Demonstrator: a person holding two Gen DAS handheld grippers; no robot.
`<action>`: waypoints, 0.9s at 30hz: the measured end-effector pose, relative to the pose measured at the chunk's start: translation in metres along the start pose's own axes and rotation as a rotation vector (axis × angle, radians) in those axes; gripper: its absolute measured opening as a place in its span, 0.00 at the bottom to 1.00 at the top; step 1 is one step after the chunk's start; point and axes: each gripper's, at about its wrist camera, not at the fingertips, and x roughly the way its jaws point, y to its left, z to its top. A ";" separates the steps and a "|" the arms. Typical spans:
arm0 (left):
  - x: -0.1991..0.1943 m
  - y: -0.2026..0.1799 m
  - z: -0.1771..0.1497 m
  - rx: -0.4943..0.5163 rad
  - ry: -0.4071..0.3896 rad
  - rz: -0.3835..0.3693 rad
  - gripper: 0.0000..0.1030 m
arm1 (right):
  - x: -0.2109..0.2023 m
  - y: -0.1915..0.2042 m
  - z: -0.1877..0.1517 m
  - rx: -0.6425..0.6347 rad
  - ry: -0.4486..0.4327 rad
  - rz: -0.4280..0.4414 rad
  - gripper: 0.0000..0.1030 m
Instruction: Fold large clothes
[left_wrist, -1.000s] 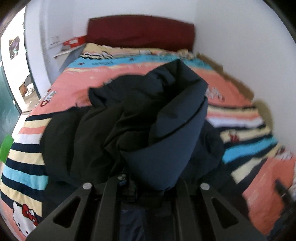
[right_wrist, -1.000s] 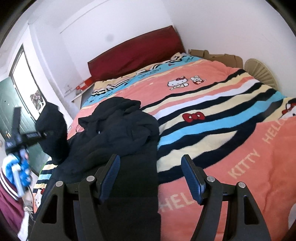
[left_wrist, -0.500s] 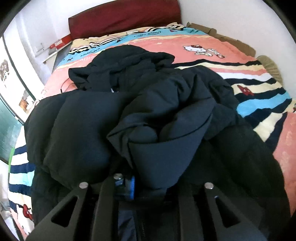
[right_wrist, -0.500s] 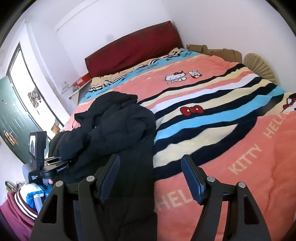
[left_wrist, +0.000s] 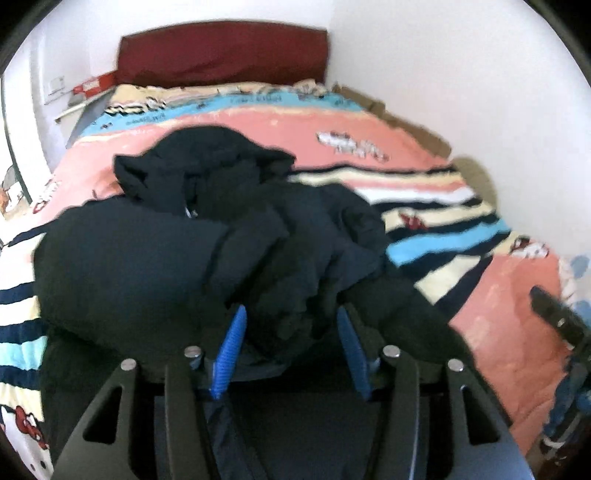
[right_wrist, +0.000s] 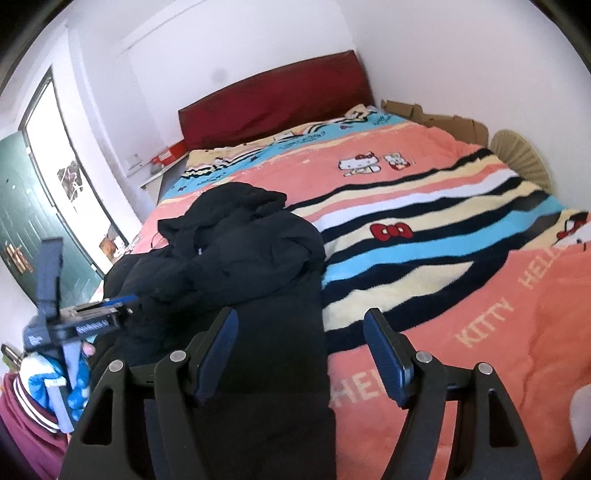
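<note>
One dark jacket (right_wrist: 236, 258) lies bunched on the bed (right_wrist: 461, 295); folding seems barely begun. Left gripper (left_wrist: 291, 332) stands apart around a fold, right gripper (right_wrist: 301, 350) apart above it; next, spreading it flat

White walls (right_wrist: 258, 44) enclose a bed with a dark red headboard (right_wrist: 280, 99), a striped blanket (right_wrist: 443, 236) and a green door (right_wrist: 22, 206).

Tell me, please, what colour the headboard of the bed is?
The headboard is dark red, a plain maroon; it shows best in the right wrist view.
</note>
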 end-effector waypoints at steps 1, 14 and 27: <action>-0.006 0.004 0.002 -0.005 -0.012 0.003 0.48 | -0.004 0.005 0.001 -0.009 -0.003 0.001 0.70; -0.052 0.181 0.002 -0.122 -0.038 0.243 0.48 | 0.050 0.134 0.012 -0.271 0.076 0.125 0.70; 0.042 0.251 0.036 -0.229 0.005 0.241 0.48 | 0.176 0.214 0.013 -0.452 0.210 0.175 0.70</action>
